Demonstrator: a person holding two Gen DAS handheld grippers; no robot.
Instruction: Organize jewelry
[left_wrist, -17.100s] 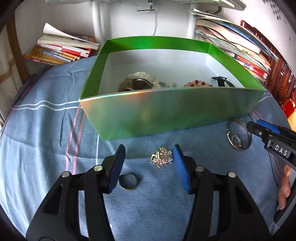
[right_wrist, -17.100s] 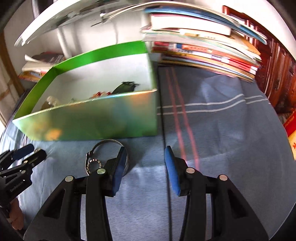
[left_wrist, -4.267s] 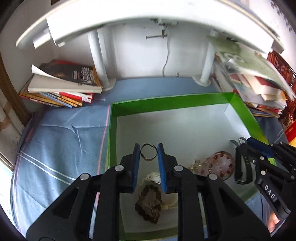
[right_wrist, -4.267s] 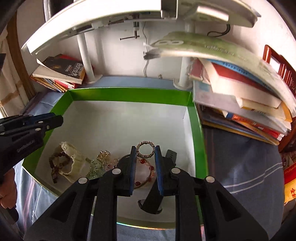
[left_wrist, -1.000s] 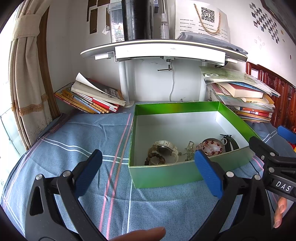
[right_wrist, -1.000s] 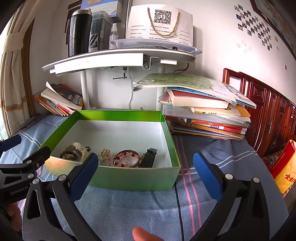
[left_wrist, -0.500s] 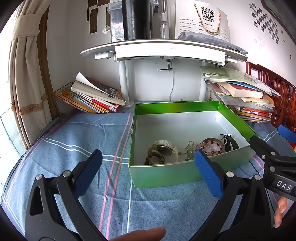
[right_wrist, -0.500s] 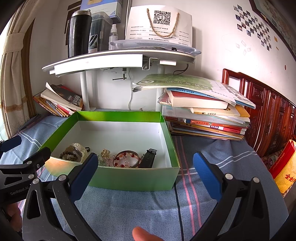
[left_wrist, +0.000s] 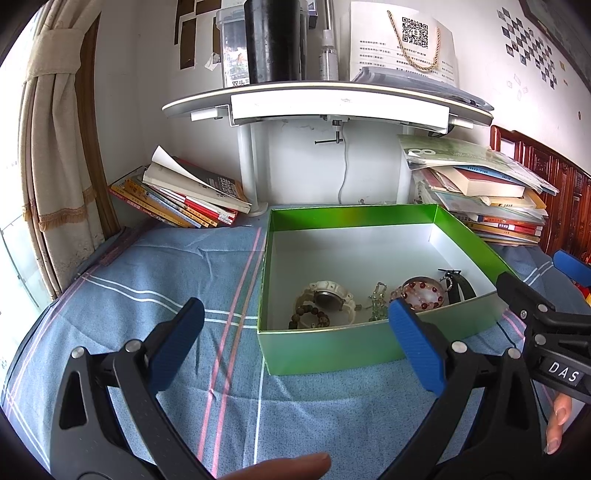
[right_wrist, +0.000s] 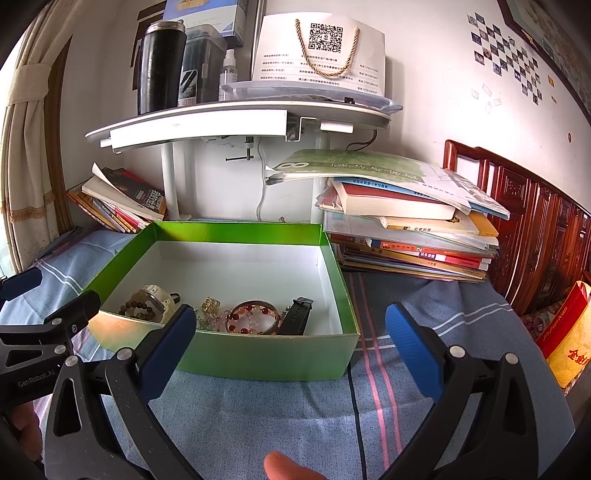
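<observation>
A green box (left_wrist: 325, 352) (right_wrist: 258, 358) with a white inside stands on the blue cloth. In it lie a white watch (left_wrist: 328, 297) (right_wrist: 155, 295), a brown bead bracelet (left_wrist: 306, 314) (right_wrist: 138, 310), a red bead bracelet (left_wrist: 423, 293) (right_wrist: 251, 317), a sparkly piece (left_wrist: 378, 306) (right_wrist: 210, 306) and a black watch strap (left_wrist: 460, 286) (right_wrist: 297, 315). My left gripper (left_wrist: 295, 343) is open wide, held back from the box's near wall, empty. My right gripper (right_wrist: 290, 341) is open wide too, empty, before the box's front right.
Book stacks lean at the back left (left_wrist: 181, 201) and pile high at the right (right_wrist: 410, 236). A white shelf (left_wrist: 332, 103) on posts overhangs the back. A fingertip (left_wrist: 284, 467) shows at each view's bottom edge. A red packet (right_wrist: 569, 339) lies far right.
Long ago both grippers worked at jewelry on the cloth, then each held a ring over the box. In the last second nothing has visibly moved.
</observation>
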